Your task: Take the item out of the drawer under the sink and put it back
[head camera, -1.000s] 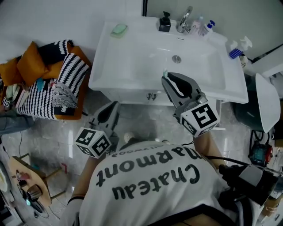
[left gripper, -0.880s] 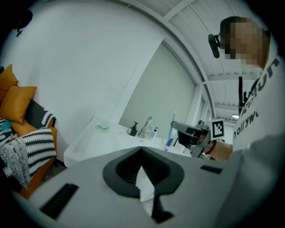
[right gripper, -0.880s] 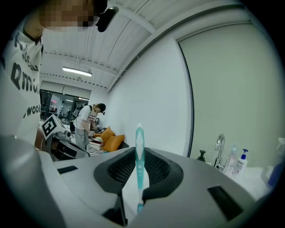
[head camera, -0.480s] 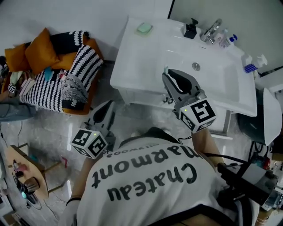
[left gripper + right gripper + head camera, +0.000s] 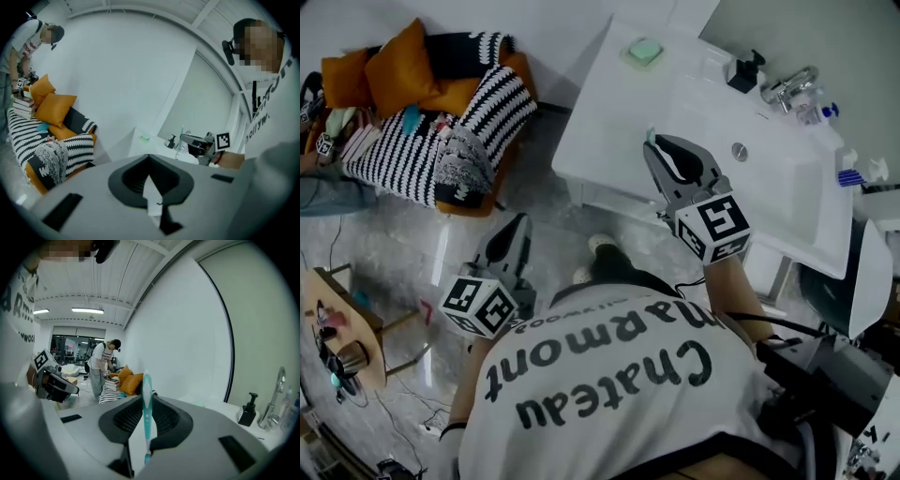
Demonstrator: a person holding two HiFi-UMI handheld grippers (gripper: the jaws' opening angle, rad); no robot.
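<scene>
A teal toothbrush stands upright between the jaws of my right gripper, which is shut on it. Its tip pokes up over the front left part of the white sink. The cabinet front under the sink shows only as a narrow strip, and I cannot make out a drawer. My left gripper hangs lower, over the floor left of the cabinet. It is shut with nothing in it. In the left gripper view, the right gripper and the toothbrush show in front of the sink.
A sofa with orange cushions and striped blankets stands left of the sink. A small wooden table is at the lower left. On the sink are green soap, a dark dispenser and a faucet. Another person stands by the sofa.
The view has swung: the sink has slid to the upper right and the sofa has come closer. Both grippers have shifted along with the person, the right one still holding the toothbrush.
</scene>
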